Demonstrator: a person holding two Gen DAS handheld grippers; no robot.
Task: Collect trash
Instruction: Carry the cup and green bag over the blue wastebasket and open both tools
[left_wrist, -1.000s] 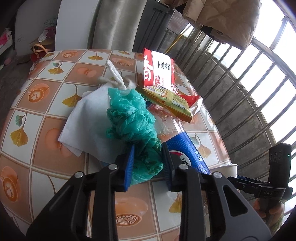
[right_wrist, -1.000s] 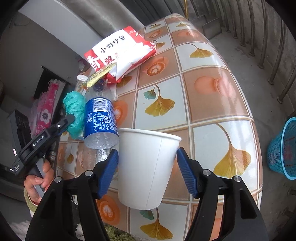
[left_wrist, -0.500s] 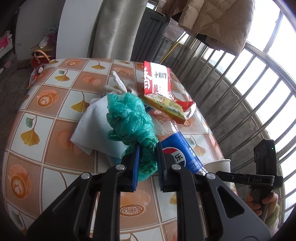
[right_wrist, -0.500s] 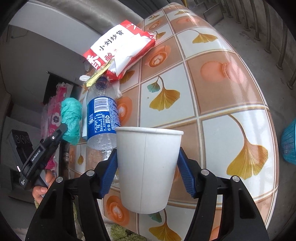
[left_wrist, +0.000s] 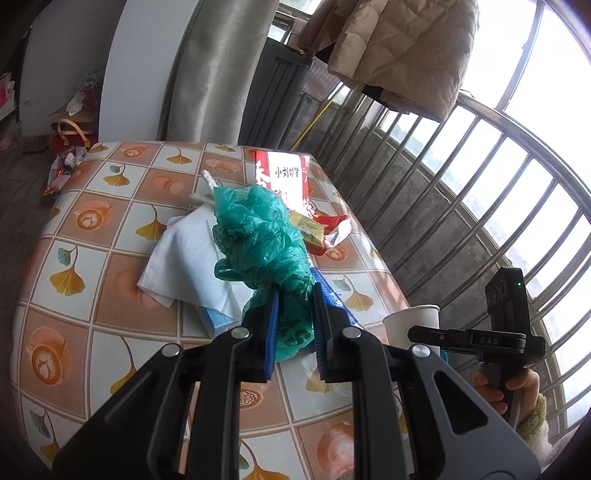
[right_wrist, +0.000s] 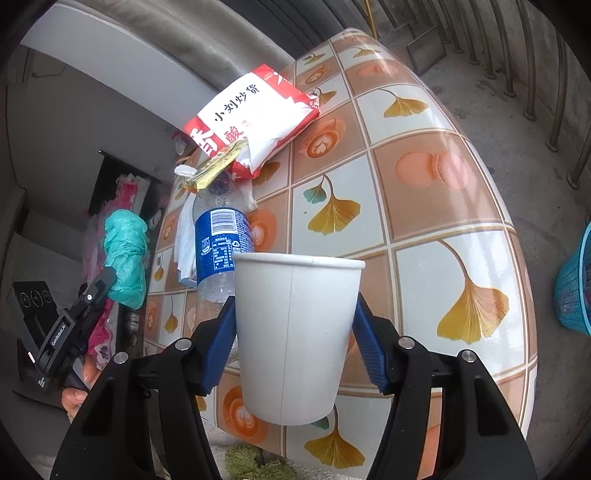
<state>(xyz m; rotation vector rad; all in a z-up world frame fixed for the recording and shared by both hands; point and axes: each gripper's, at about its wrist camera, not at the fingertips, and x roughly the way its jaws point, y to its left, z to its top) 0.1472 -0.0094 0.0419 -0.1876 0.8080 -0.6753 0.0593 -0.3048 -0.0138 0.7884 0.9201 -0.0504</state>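
Up comes the crumpled green plastic bag (left_wrist: 266, 236), clamped in the left gripper (left_wrist: 293, 328) and now probably clear of the tabletop (left_wrist: 110, 258); the right gripper (right_wrist: 295, 332) grips the white paper cup (right_wrist: 295, 332) — both bin-ready.

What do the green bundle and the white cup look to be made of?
Green bundle: thin plastic film, apparently a bag; crinkled, slightly see-through and glossy. White cup: likely paper, with a matte wall, a vertical side seam and a rolled rim; any inner coating cannot be told.
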